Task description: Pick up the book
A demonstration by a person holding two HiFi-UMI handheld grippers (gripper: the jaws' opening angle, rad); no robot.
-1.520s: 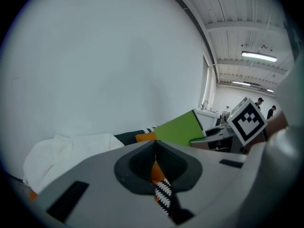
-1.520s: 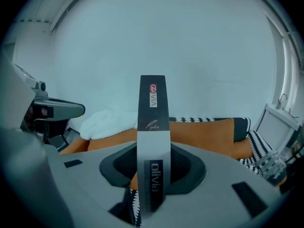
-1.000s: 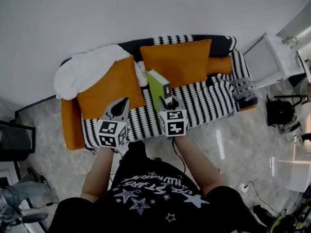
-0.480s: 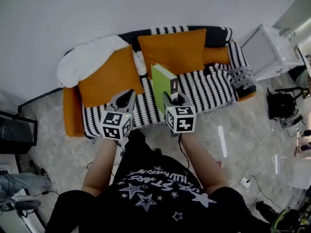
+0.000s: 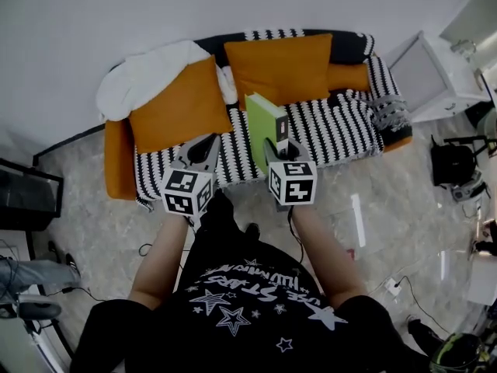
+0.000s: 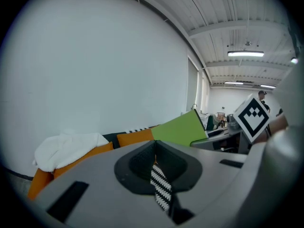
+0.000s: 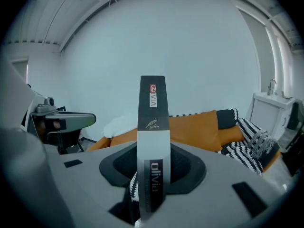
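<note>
Book (image 5: 265, 123) upright, pinched at spine by right gripper (image 5: 277, 150); left gripper (image 5: 206, 144) jaws pressed together, empty; striped sofa (image 5: 342, 134) beyond both

book (image 5: 262, 121): lower end hidden behind right tool (image 5: 277, 151) | its smaller lettering: too small to read

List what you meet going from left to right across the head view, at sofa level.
white blanket → tilted orange cushion → green book → white cabinet
</note>
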